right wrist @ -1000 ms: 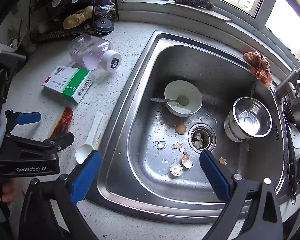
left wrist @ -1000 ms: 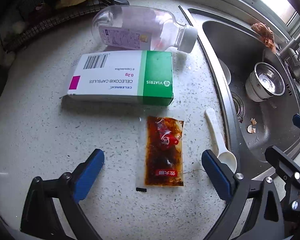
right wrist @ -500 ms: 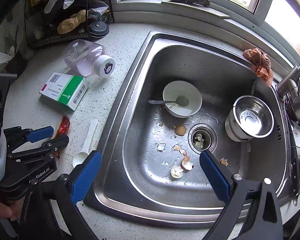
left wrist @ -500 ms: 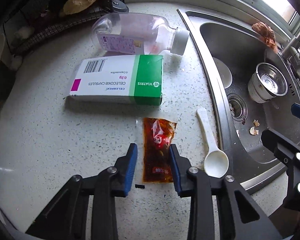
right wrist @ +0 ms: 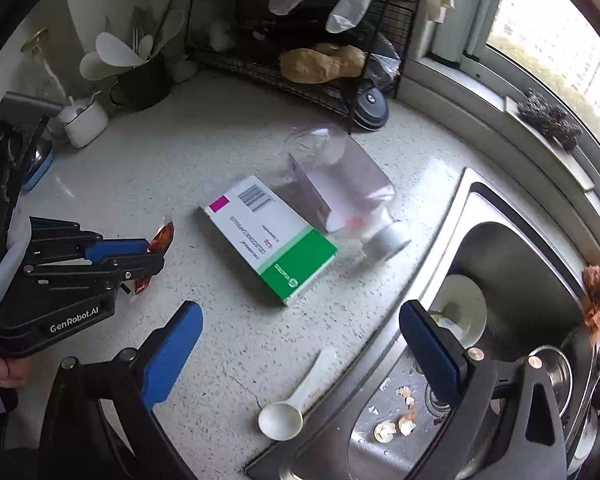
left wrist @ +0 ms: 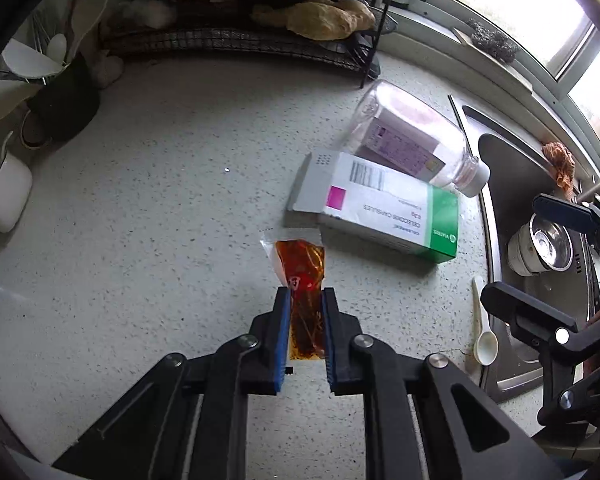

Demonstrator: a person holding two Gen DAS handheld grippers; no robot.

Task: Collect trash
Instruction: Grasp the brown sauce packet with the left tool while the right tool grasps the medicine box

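Two claws appear over a pale speckled stone worktop [left wrist: 148,216] beside a stainless steel sink [right wrist: 512,264]. The left claw [left wrist: 305,300] has just been closing, and its blue pads now pinch the sides of a clear plastic sachet of reddish-brown sauce [left wrist: 303,280]. The sachet's long axis runs along the fingers, one end between them and the other pointing away toward the white-and-green cardboard medicine box [left wrist: 376,212]; in the right wrist view it [right wrist: 162,236] sticks out past the fingertips, raised off the worktop. A red label on the sachet is too small to read.

The right claw [right wrist: 300,320] stands wide open with nothing between its fingers, above a white plastic scoop [right wrist: 296,400] lying at the sink's edge.

The box lies flat, its long axis slanting from upper left to lower right in both views, with the green end nearer the sink. It bears a barcode, a magenta square, "CELECOXIB CAPSULES" and "VIATRIS". Just behind it a clear plastic bottle with a white cap and pale purple label [right wrist: 340,184] lies on its side, cap toward the sink. The left claw's housing reads "GenRobot.AI". Broken eggshells [right wrist: 396,424] lie in the sink.
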